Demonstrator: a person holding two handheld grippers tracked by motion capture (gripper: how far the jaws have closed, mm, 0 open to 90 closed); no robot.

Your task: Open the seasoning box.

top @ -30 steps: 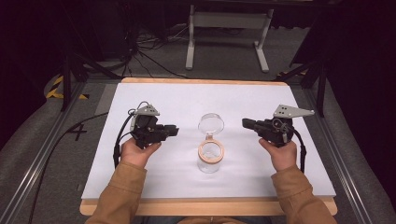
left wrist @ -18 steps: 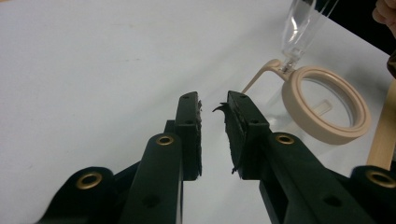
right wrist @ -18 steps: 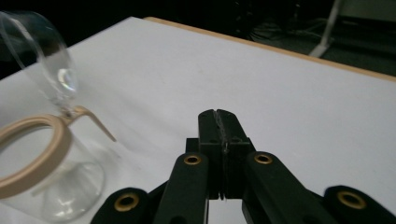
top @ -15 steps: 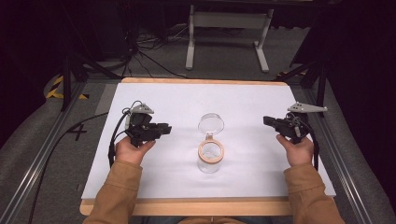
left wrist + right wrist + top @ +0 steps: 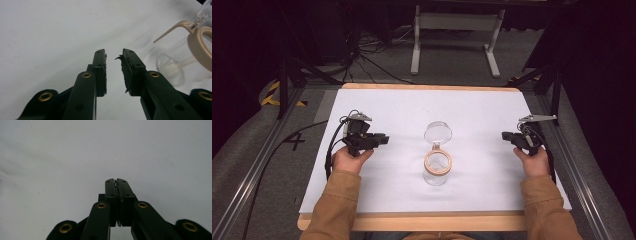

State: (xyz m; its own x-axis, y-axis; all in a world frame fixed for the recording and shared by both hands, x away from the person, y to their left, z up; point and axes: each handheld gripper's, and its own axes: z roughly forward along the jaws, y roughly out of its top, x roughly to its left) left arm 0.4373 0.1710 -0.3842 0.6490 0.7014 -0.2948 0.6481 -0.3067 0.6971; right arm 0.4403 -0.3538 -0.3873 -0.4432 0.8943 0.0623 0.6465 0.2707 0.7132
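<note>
A clear glass jar with a tan rim stands at the middle of the table, its hinged clear lid flipped open behind it. My left gripper lies low to the jar's left, pointing at it across a gap. Its jaws have just been opening and stand open with nothing between them. The jar is at the right edge of the left gripper view. My right gripper sits far right of the jar, near the table's right side. In the right gripper view its jaws are pressed together over bare white surface.
A white sheet covers the wooden tabletop. Metal rails run along both sides. Beyond the far edge are a white stand and loose cables on the dark floor.
The right hand has drawn its gripper to the right, away from the jar, and lower. The left gripper has slid slightly left and its jaws have spread. The jar has not moved.
</note>
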